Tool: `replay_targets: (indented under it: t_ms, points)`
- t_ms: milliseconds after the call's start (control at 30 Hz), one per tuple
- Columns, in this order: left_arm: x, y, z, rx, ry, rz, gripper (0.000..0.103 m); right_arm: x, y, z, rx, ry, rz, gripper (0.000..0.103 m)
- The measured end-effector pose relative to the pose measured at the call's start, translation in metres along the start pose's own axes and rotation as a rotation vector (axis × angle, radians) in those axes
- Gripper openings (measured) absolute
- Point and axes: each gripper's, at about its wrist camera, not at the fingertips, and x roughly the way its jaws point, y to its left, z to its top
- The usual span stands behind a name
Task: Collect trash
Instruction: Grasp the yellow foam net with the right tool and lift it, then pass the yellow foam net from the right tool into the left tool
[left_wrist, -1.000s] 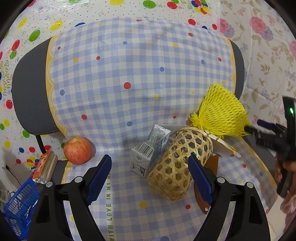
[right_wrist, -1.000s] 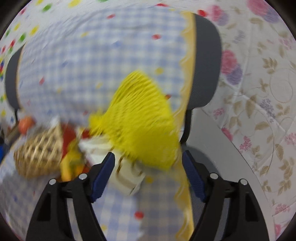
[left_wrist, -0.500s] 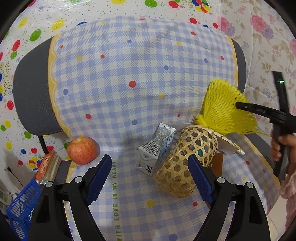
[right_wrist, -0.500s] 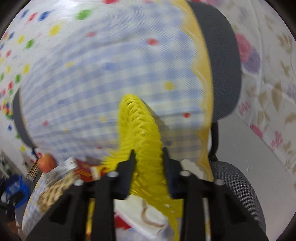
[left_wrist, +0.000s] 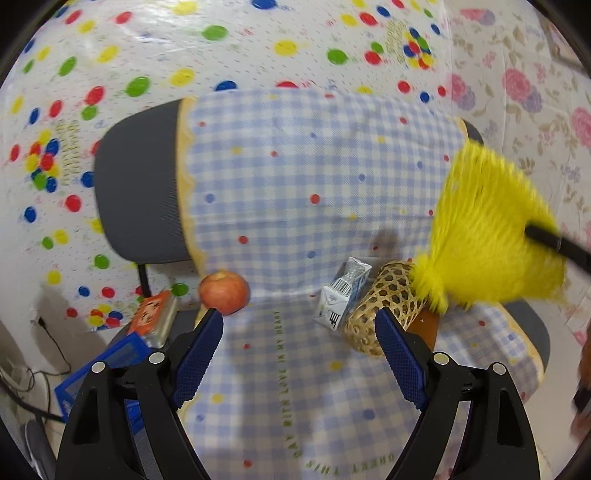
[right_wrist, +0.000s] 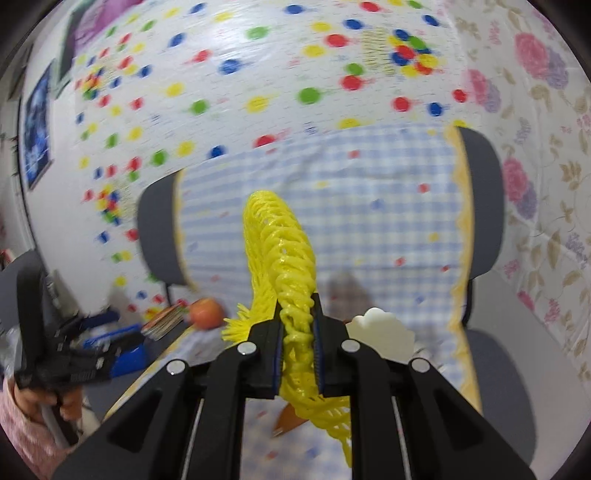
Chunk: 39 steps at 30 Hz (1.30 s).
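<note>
Yellow foam net, now lifted clear of woven basket, in right gripper.

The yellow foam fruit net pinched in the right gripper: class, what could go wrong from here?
1. The right gripper, jaws closing, pinches only a narrow band of the yellow foam fruit net; the springy mesh might slip out.
2. In the left wrist view the net hangs just above the woven bamboo basket and small white milk carton; its fringe could catch and tip them.

One apple, one carton, one basket
</note>
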Motion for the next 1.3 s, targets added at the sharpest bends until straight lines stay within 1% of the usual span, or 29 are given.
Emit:
replay_targets:
  t_ms: [67, 133, 167, 300, 333, 400, 533, 700, 733, 800, 833, 867, 900, 933, 967, 1033, 1167, 1200, 1233, 1300]
  points:
    - [-0.011, 0.003, -0.005, -0.013, 0.001, -0.016, 0.084, 0.005, 0.024, -0.022, -0.049, 0.001, -0.044, 0.013]
    - [-0.018, 0.001, -0.012, -0.018, 0.013, -0.043, 0.084, 0.009, 0.037, -0.041, -0.064, 0.007, -0.065, 0.013]
    - [-0.019, -0.001, -0.015, -0.017, 0.021, -0.060, 0.084, 0.015, 0.044, -0.054, -0.063, 0.026, -0.068, 0.013]
    - [-0.018, -0.019, -0.029, 0.013, 0.057, -0.126, 0.084, 0.035, 0.053, -0.093, -0.041, 0.124, -0.026, 0.013]
    - [-0.016, -0.026, -0.032, 0.022, 0.066, -0.141, 0.084, 0.037, 0.054, -0.101, -0.036, 0.137, -0.014, 0.013]
    - [-0.012, -0.036, -0.035, 0.030, 0.081, -0.175, 0.084, 0.039, 0.059, -0.112, -0.038, 0.157, 0.011, 0.013]
    - [-0.005, -0.056, -0.036, 0.023, 0.108, -0.235, 0.084, 0.037, 0.070, -0.125, -0.059, 0.159, 0.034, 0.013]
    - [0.010, -0.067, -0.034, -0.009, 0.145, -0.255, 0.084, 0.035, 0.080, -0.138, -0.081, 0.158, 0.059, 0.013]
    - [0.013, -0.068, -0.034, -0.015, 0.148, -0.255, 0.082, 0.034, 0.082, -0.141, -0.087, 0.157, 0.061, 0.013]
    - [0.018, -0.069, -0.036, -0.021, 0.159, -0.245, 0.072, 0.031, 0.084, -0.145, -0.107, 0.154, 0.051, 0.014]
    - [0.022, -0.070, -0.036, -0.021, 0.168, -0.244, 0.063, 0.029, 0.083, -0.146, -0.113, 0.152, 0.045, 0.016]
    - [0.023, -0.070, -0.037, -0.019, 0.174, -0.247, 0.049, 0.027, 0.082, -0.146, -0.117, 0.150, 0.039, 0.019]
    - [0.026, -0.071, -0.039, -0.010, 0.184, -0.253, 0.042, 0.024, 0.080, -0.145, -0.117, 0.150, 0.029, 0.020]
    - [0.026, -0.071, -0.039, -0.001, 0.183, -0.256, 0.027, 0.021, 0.077, -0.146, -0.116, 0.153, 0.022, 0.028]
    - [0.026, -0.071, -0.039, 0.007, 0.180, -0.254, 0.015, 0.018, 0.074, -0.144, -0.117, 0.155, 0.019, 0.040]
    - [0.023, -0.066, -0.036, 0.016, 0.156, -0.234, 0.014, 0.006, 0.066, -0.143, -0.132, 0.145, 0.009, 0.049]
    - [0.004, -0.044, -0.018, 0.008, 0.083, -0.194, 0.013, -0.013, 0.040, -0.132, -0.137, 0.122, -0.038, 0.053]
    - [0.000, -0.040, -0.016, 0.007, 0.070, -0.189, 0.013, -0.015, 0.030, -0.127, -0.136, 0.115, -0.063, 0.054]
    - [-0.009, -0.033, -0.011, 0.008, 0.040, -0.178, 0.013, -0.014, 0.021, -0.122, -0.139, 0.113, -0.095, 0.054]
    - [-0.019, -0.025, -0.004, 0.008, -0.009, -0.141, 0.013, -0.008, 0.001, -0.111, -0.130, 0.113, -0.148, 0.054]
